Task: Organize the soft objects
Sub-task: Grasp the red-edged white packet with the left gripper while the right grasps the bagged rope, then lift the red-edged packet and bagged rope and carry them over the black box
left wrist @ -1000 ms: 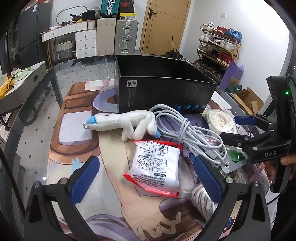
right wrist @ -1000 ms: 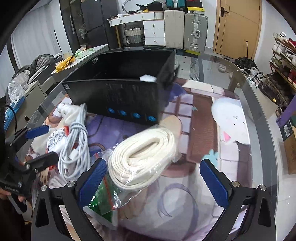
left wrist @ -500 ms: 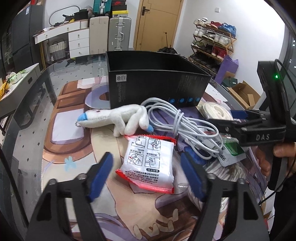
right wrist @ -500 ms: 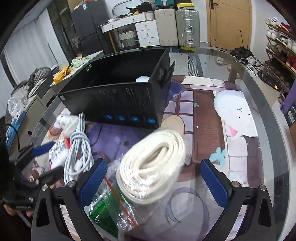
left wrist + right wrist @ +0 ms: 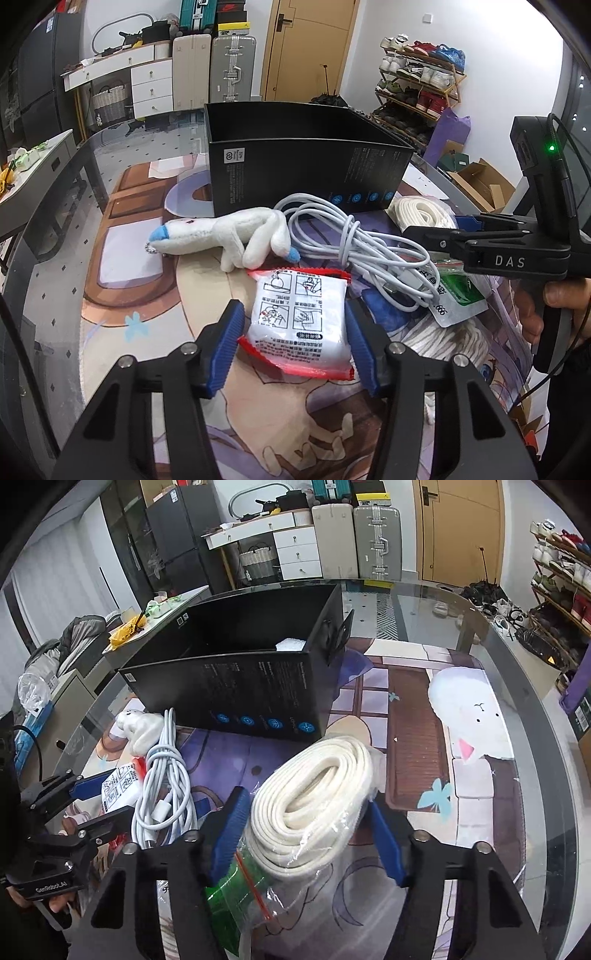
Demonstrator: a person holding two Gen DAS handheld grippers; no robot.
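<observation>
A white packet point(image 5: 299, 314) with red edges lies flat on the printed mat. My left gripper point(image 5: 293, 343) is closing on it, and its blue pads point(image 5: 225, 343) touch both long sides. A coil of white rope point(image 5: 317, 797) in a clear bag lies in front of the black box point(image 5: 236, 679). My right gripper point(image 5: 308, 834) is closing around the coil, with its pads point(image 5: 231, 827) against the bag on each side. A white plush toy point(image 5: 229, 236) and a bundled white cable point(image 5: 354, 243) lie between the two grippers.
The open black box point(image 5: 306, 170) stands behind the objects with something white inside. A green-filled zip bag point(image 5: 229, 890) lies under the rope coil. The glass table point(image 5: 535, 738) curves away at the right. A hand point(image 5: 561, 295) holds the right gripper's handle.
Both grippers' jaws have closed inward from wide open, the left onto the packet's sides and the right onto the bagged rope coil. Neither hand has shifted much.
</observation>
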